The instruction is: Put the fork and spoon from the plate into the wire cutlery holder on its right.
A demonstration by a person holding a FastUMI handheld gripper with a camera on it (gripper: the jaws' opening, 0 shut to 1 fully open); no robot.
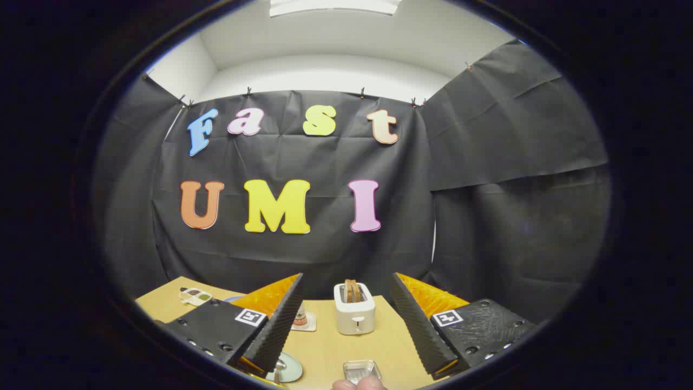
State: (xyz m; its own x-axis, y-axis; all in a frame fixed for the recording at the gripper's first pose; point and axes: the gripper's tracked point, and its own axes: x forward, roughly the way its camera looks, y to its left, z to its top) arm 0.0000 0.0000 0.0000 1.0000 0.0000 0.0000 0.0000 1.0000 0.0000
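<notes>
Two fingers of the gripper (346, 325) rise from the bottom of the gripper view, one on each side, and they stand wide apart with nothing between them, so the tongs are open. Each finger (276, 330) has a ribbed inner pad, and on the black body behind each one sits a small square marker (251, 317).

Between the fingers, low down and close, I see a small wire cutlery holder (361, 371) of shiny metal mesh on the wooden table (325, 346). Just below it a fingertip of a person (360, 384) comes into view, touching or almost touching the holder; I cannot tell which. To the left of the holder, partly hidden behind the left finger, lies a pale round plate (289, 368). On it something thin and metallic (277, 372) shows, probably the handle of the fork or the spoon, but it is too small to tell which one.

Beyond the fingers, further on the table, a white toaster (354, 314) stands upright with two brown slices in its slots. Left of the toaster a small object stands on a white coaster (302, 320). Far at the left edge of the table is a small tray with little compartments (195, 296). Behind the table hangs the black cloth wall (487, 216).
</notes>
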